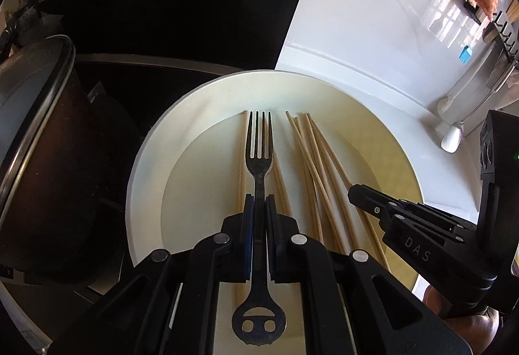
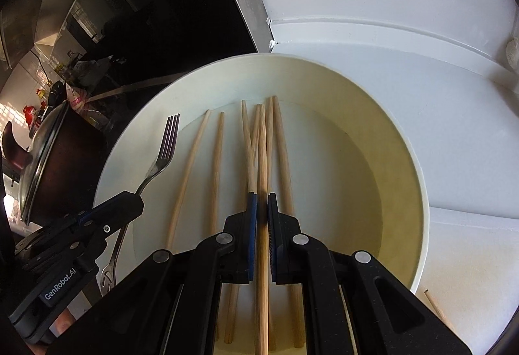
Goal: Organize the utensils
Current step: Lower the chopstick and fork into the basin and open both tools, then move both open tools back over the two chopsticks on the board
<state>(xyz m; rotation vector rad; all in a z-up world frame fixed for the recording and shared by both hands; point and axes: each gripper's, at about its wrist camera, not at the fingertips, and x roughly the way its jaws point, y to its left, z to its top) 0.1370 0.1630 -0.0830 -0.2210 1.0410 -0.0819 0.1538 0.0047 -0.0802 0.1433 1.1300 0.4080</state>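
White counter, black hob edge at 10 o'clock | cream plate holds loose chopsticks; rim free at 3 o'clock | left gripper clamps fork | right gripper clamps one chopstick | markings: "DAS", "GenRobot.AI"

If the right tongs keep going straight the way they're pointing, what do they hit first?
Probably the loose chopsticks lying in the white bowl just ahead of the right tongs, which are shut on one chopstick; depth is hard to judge.
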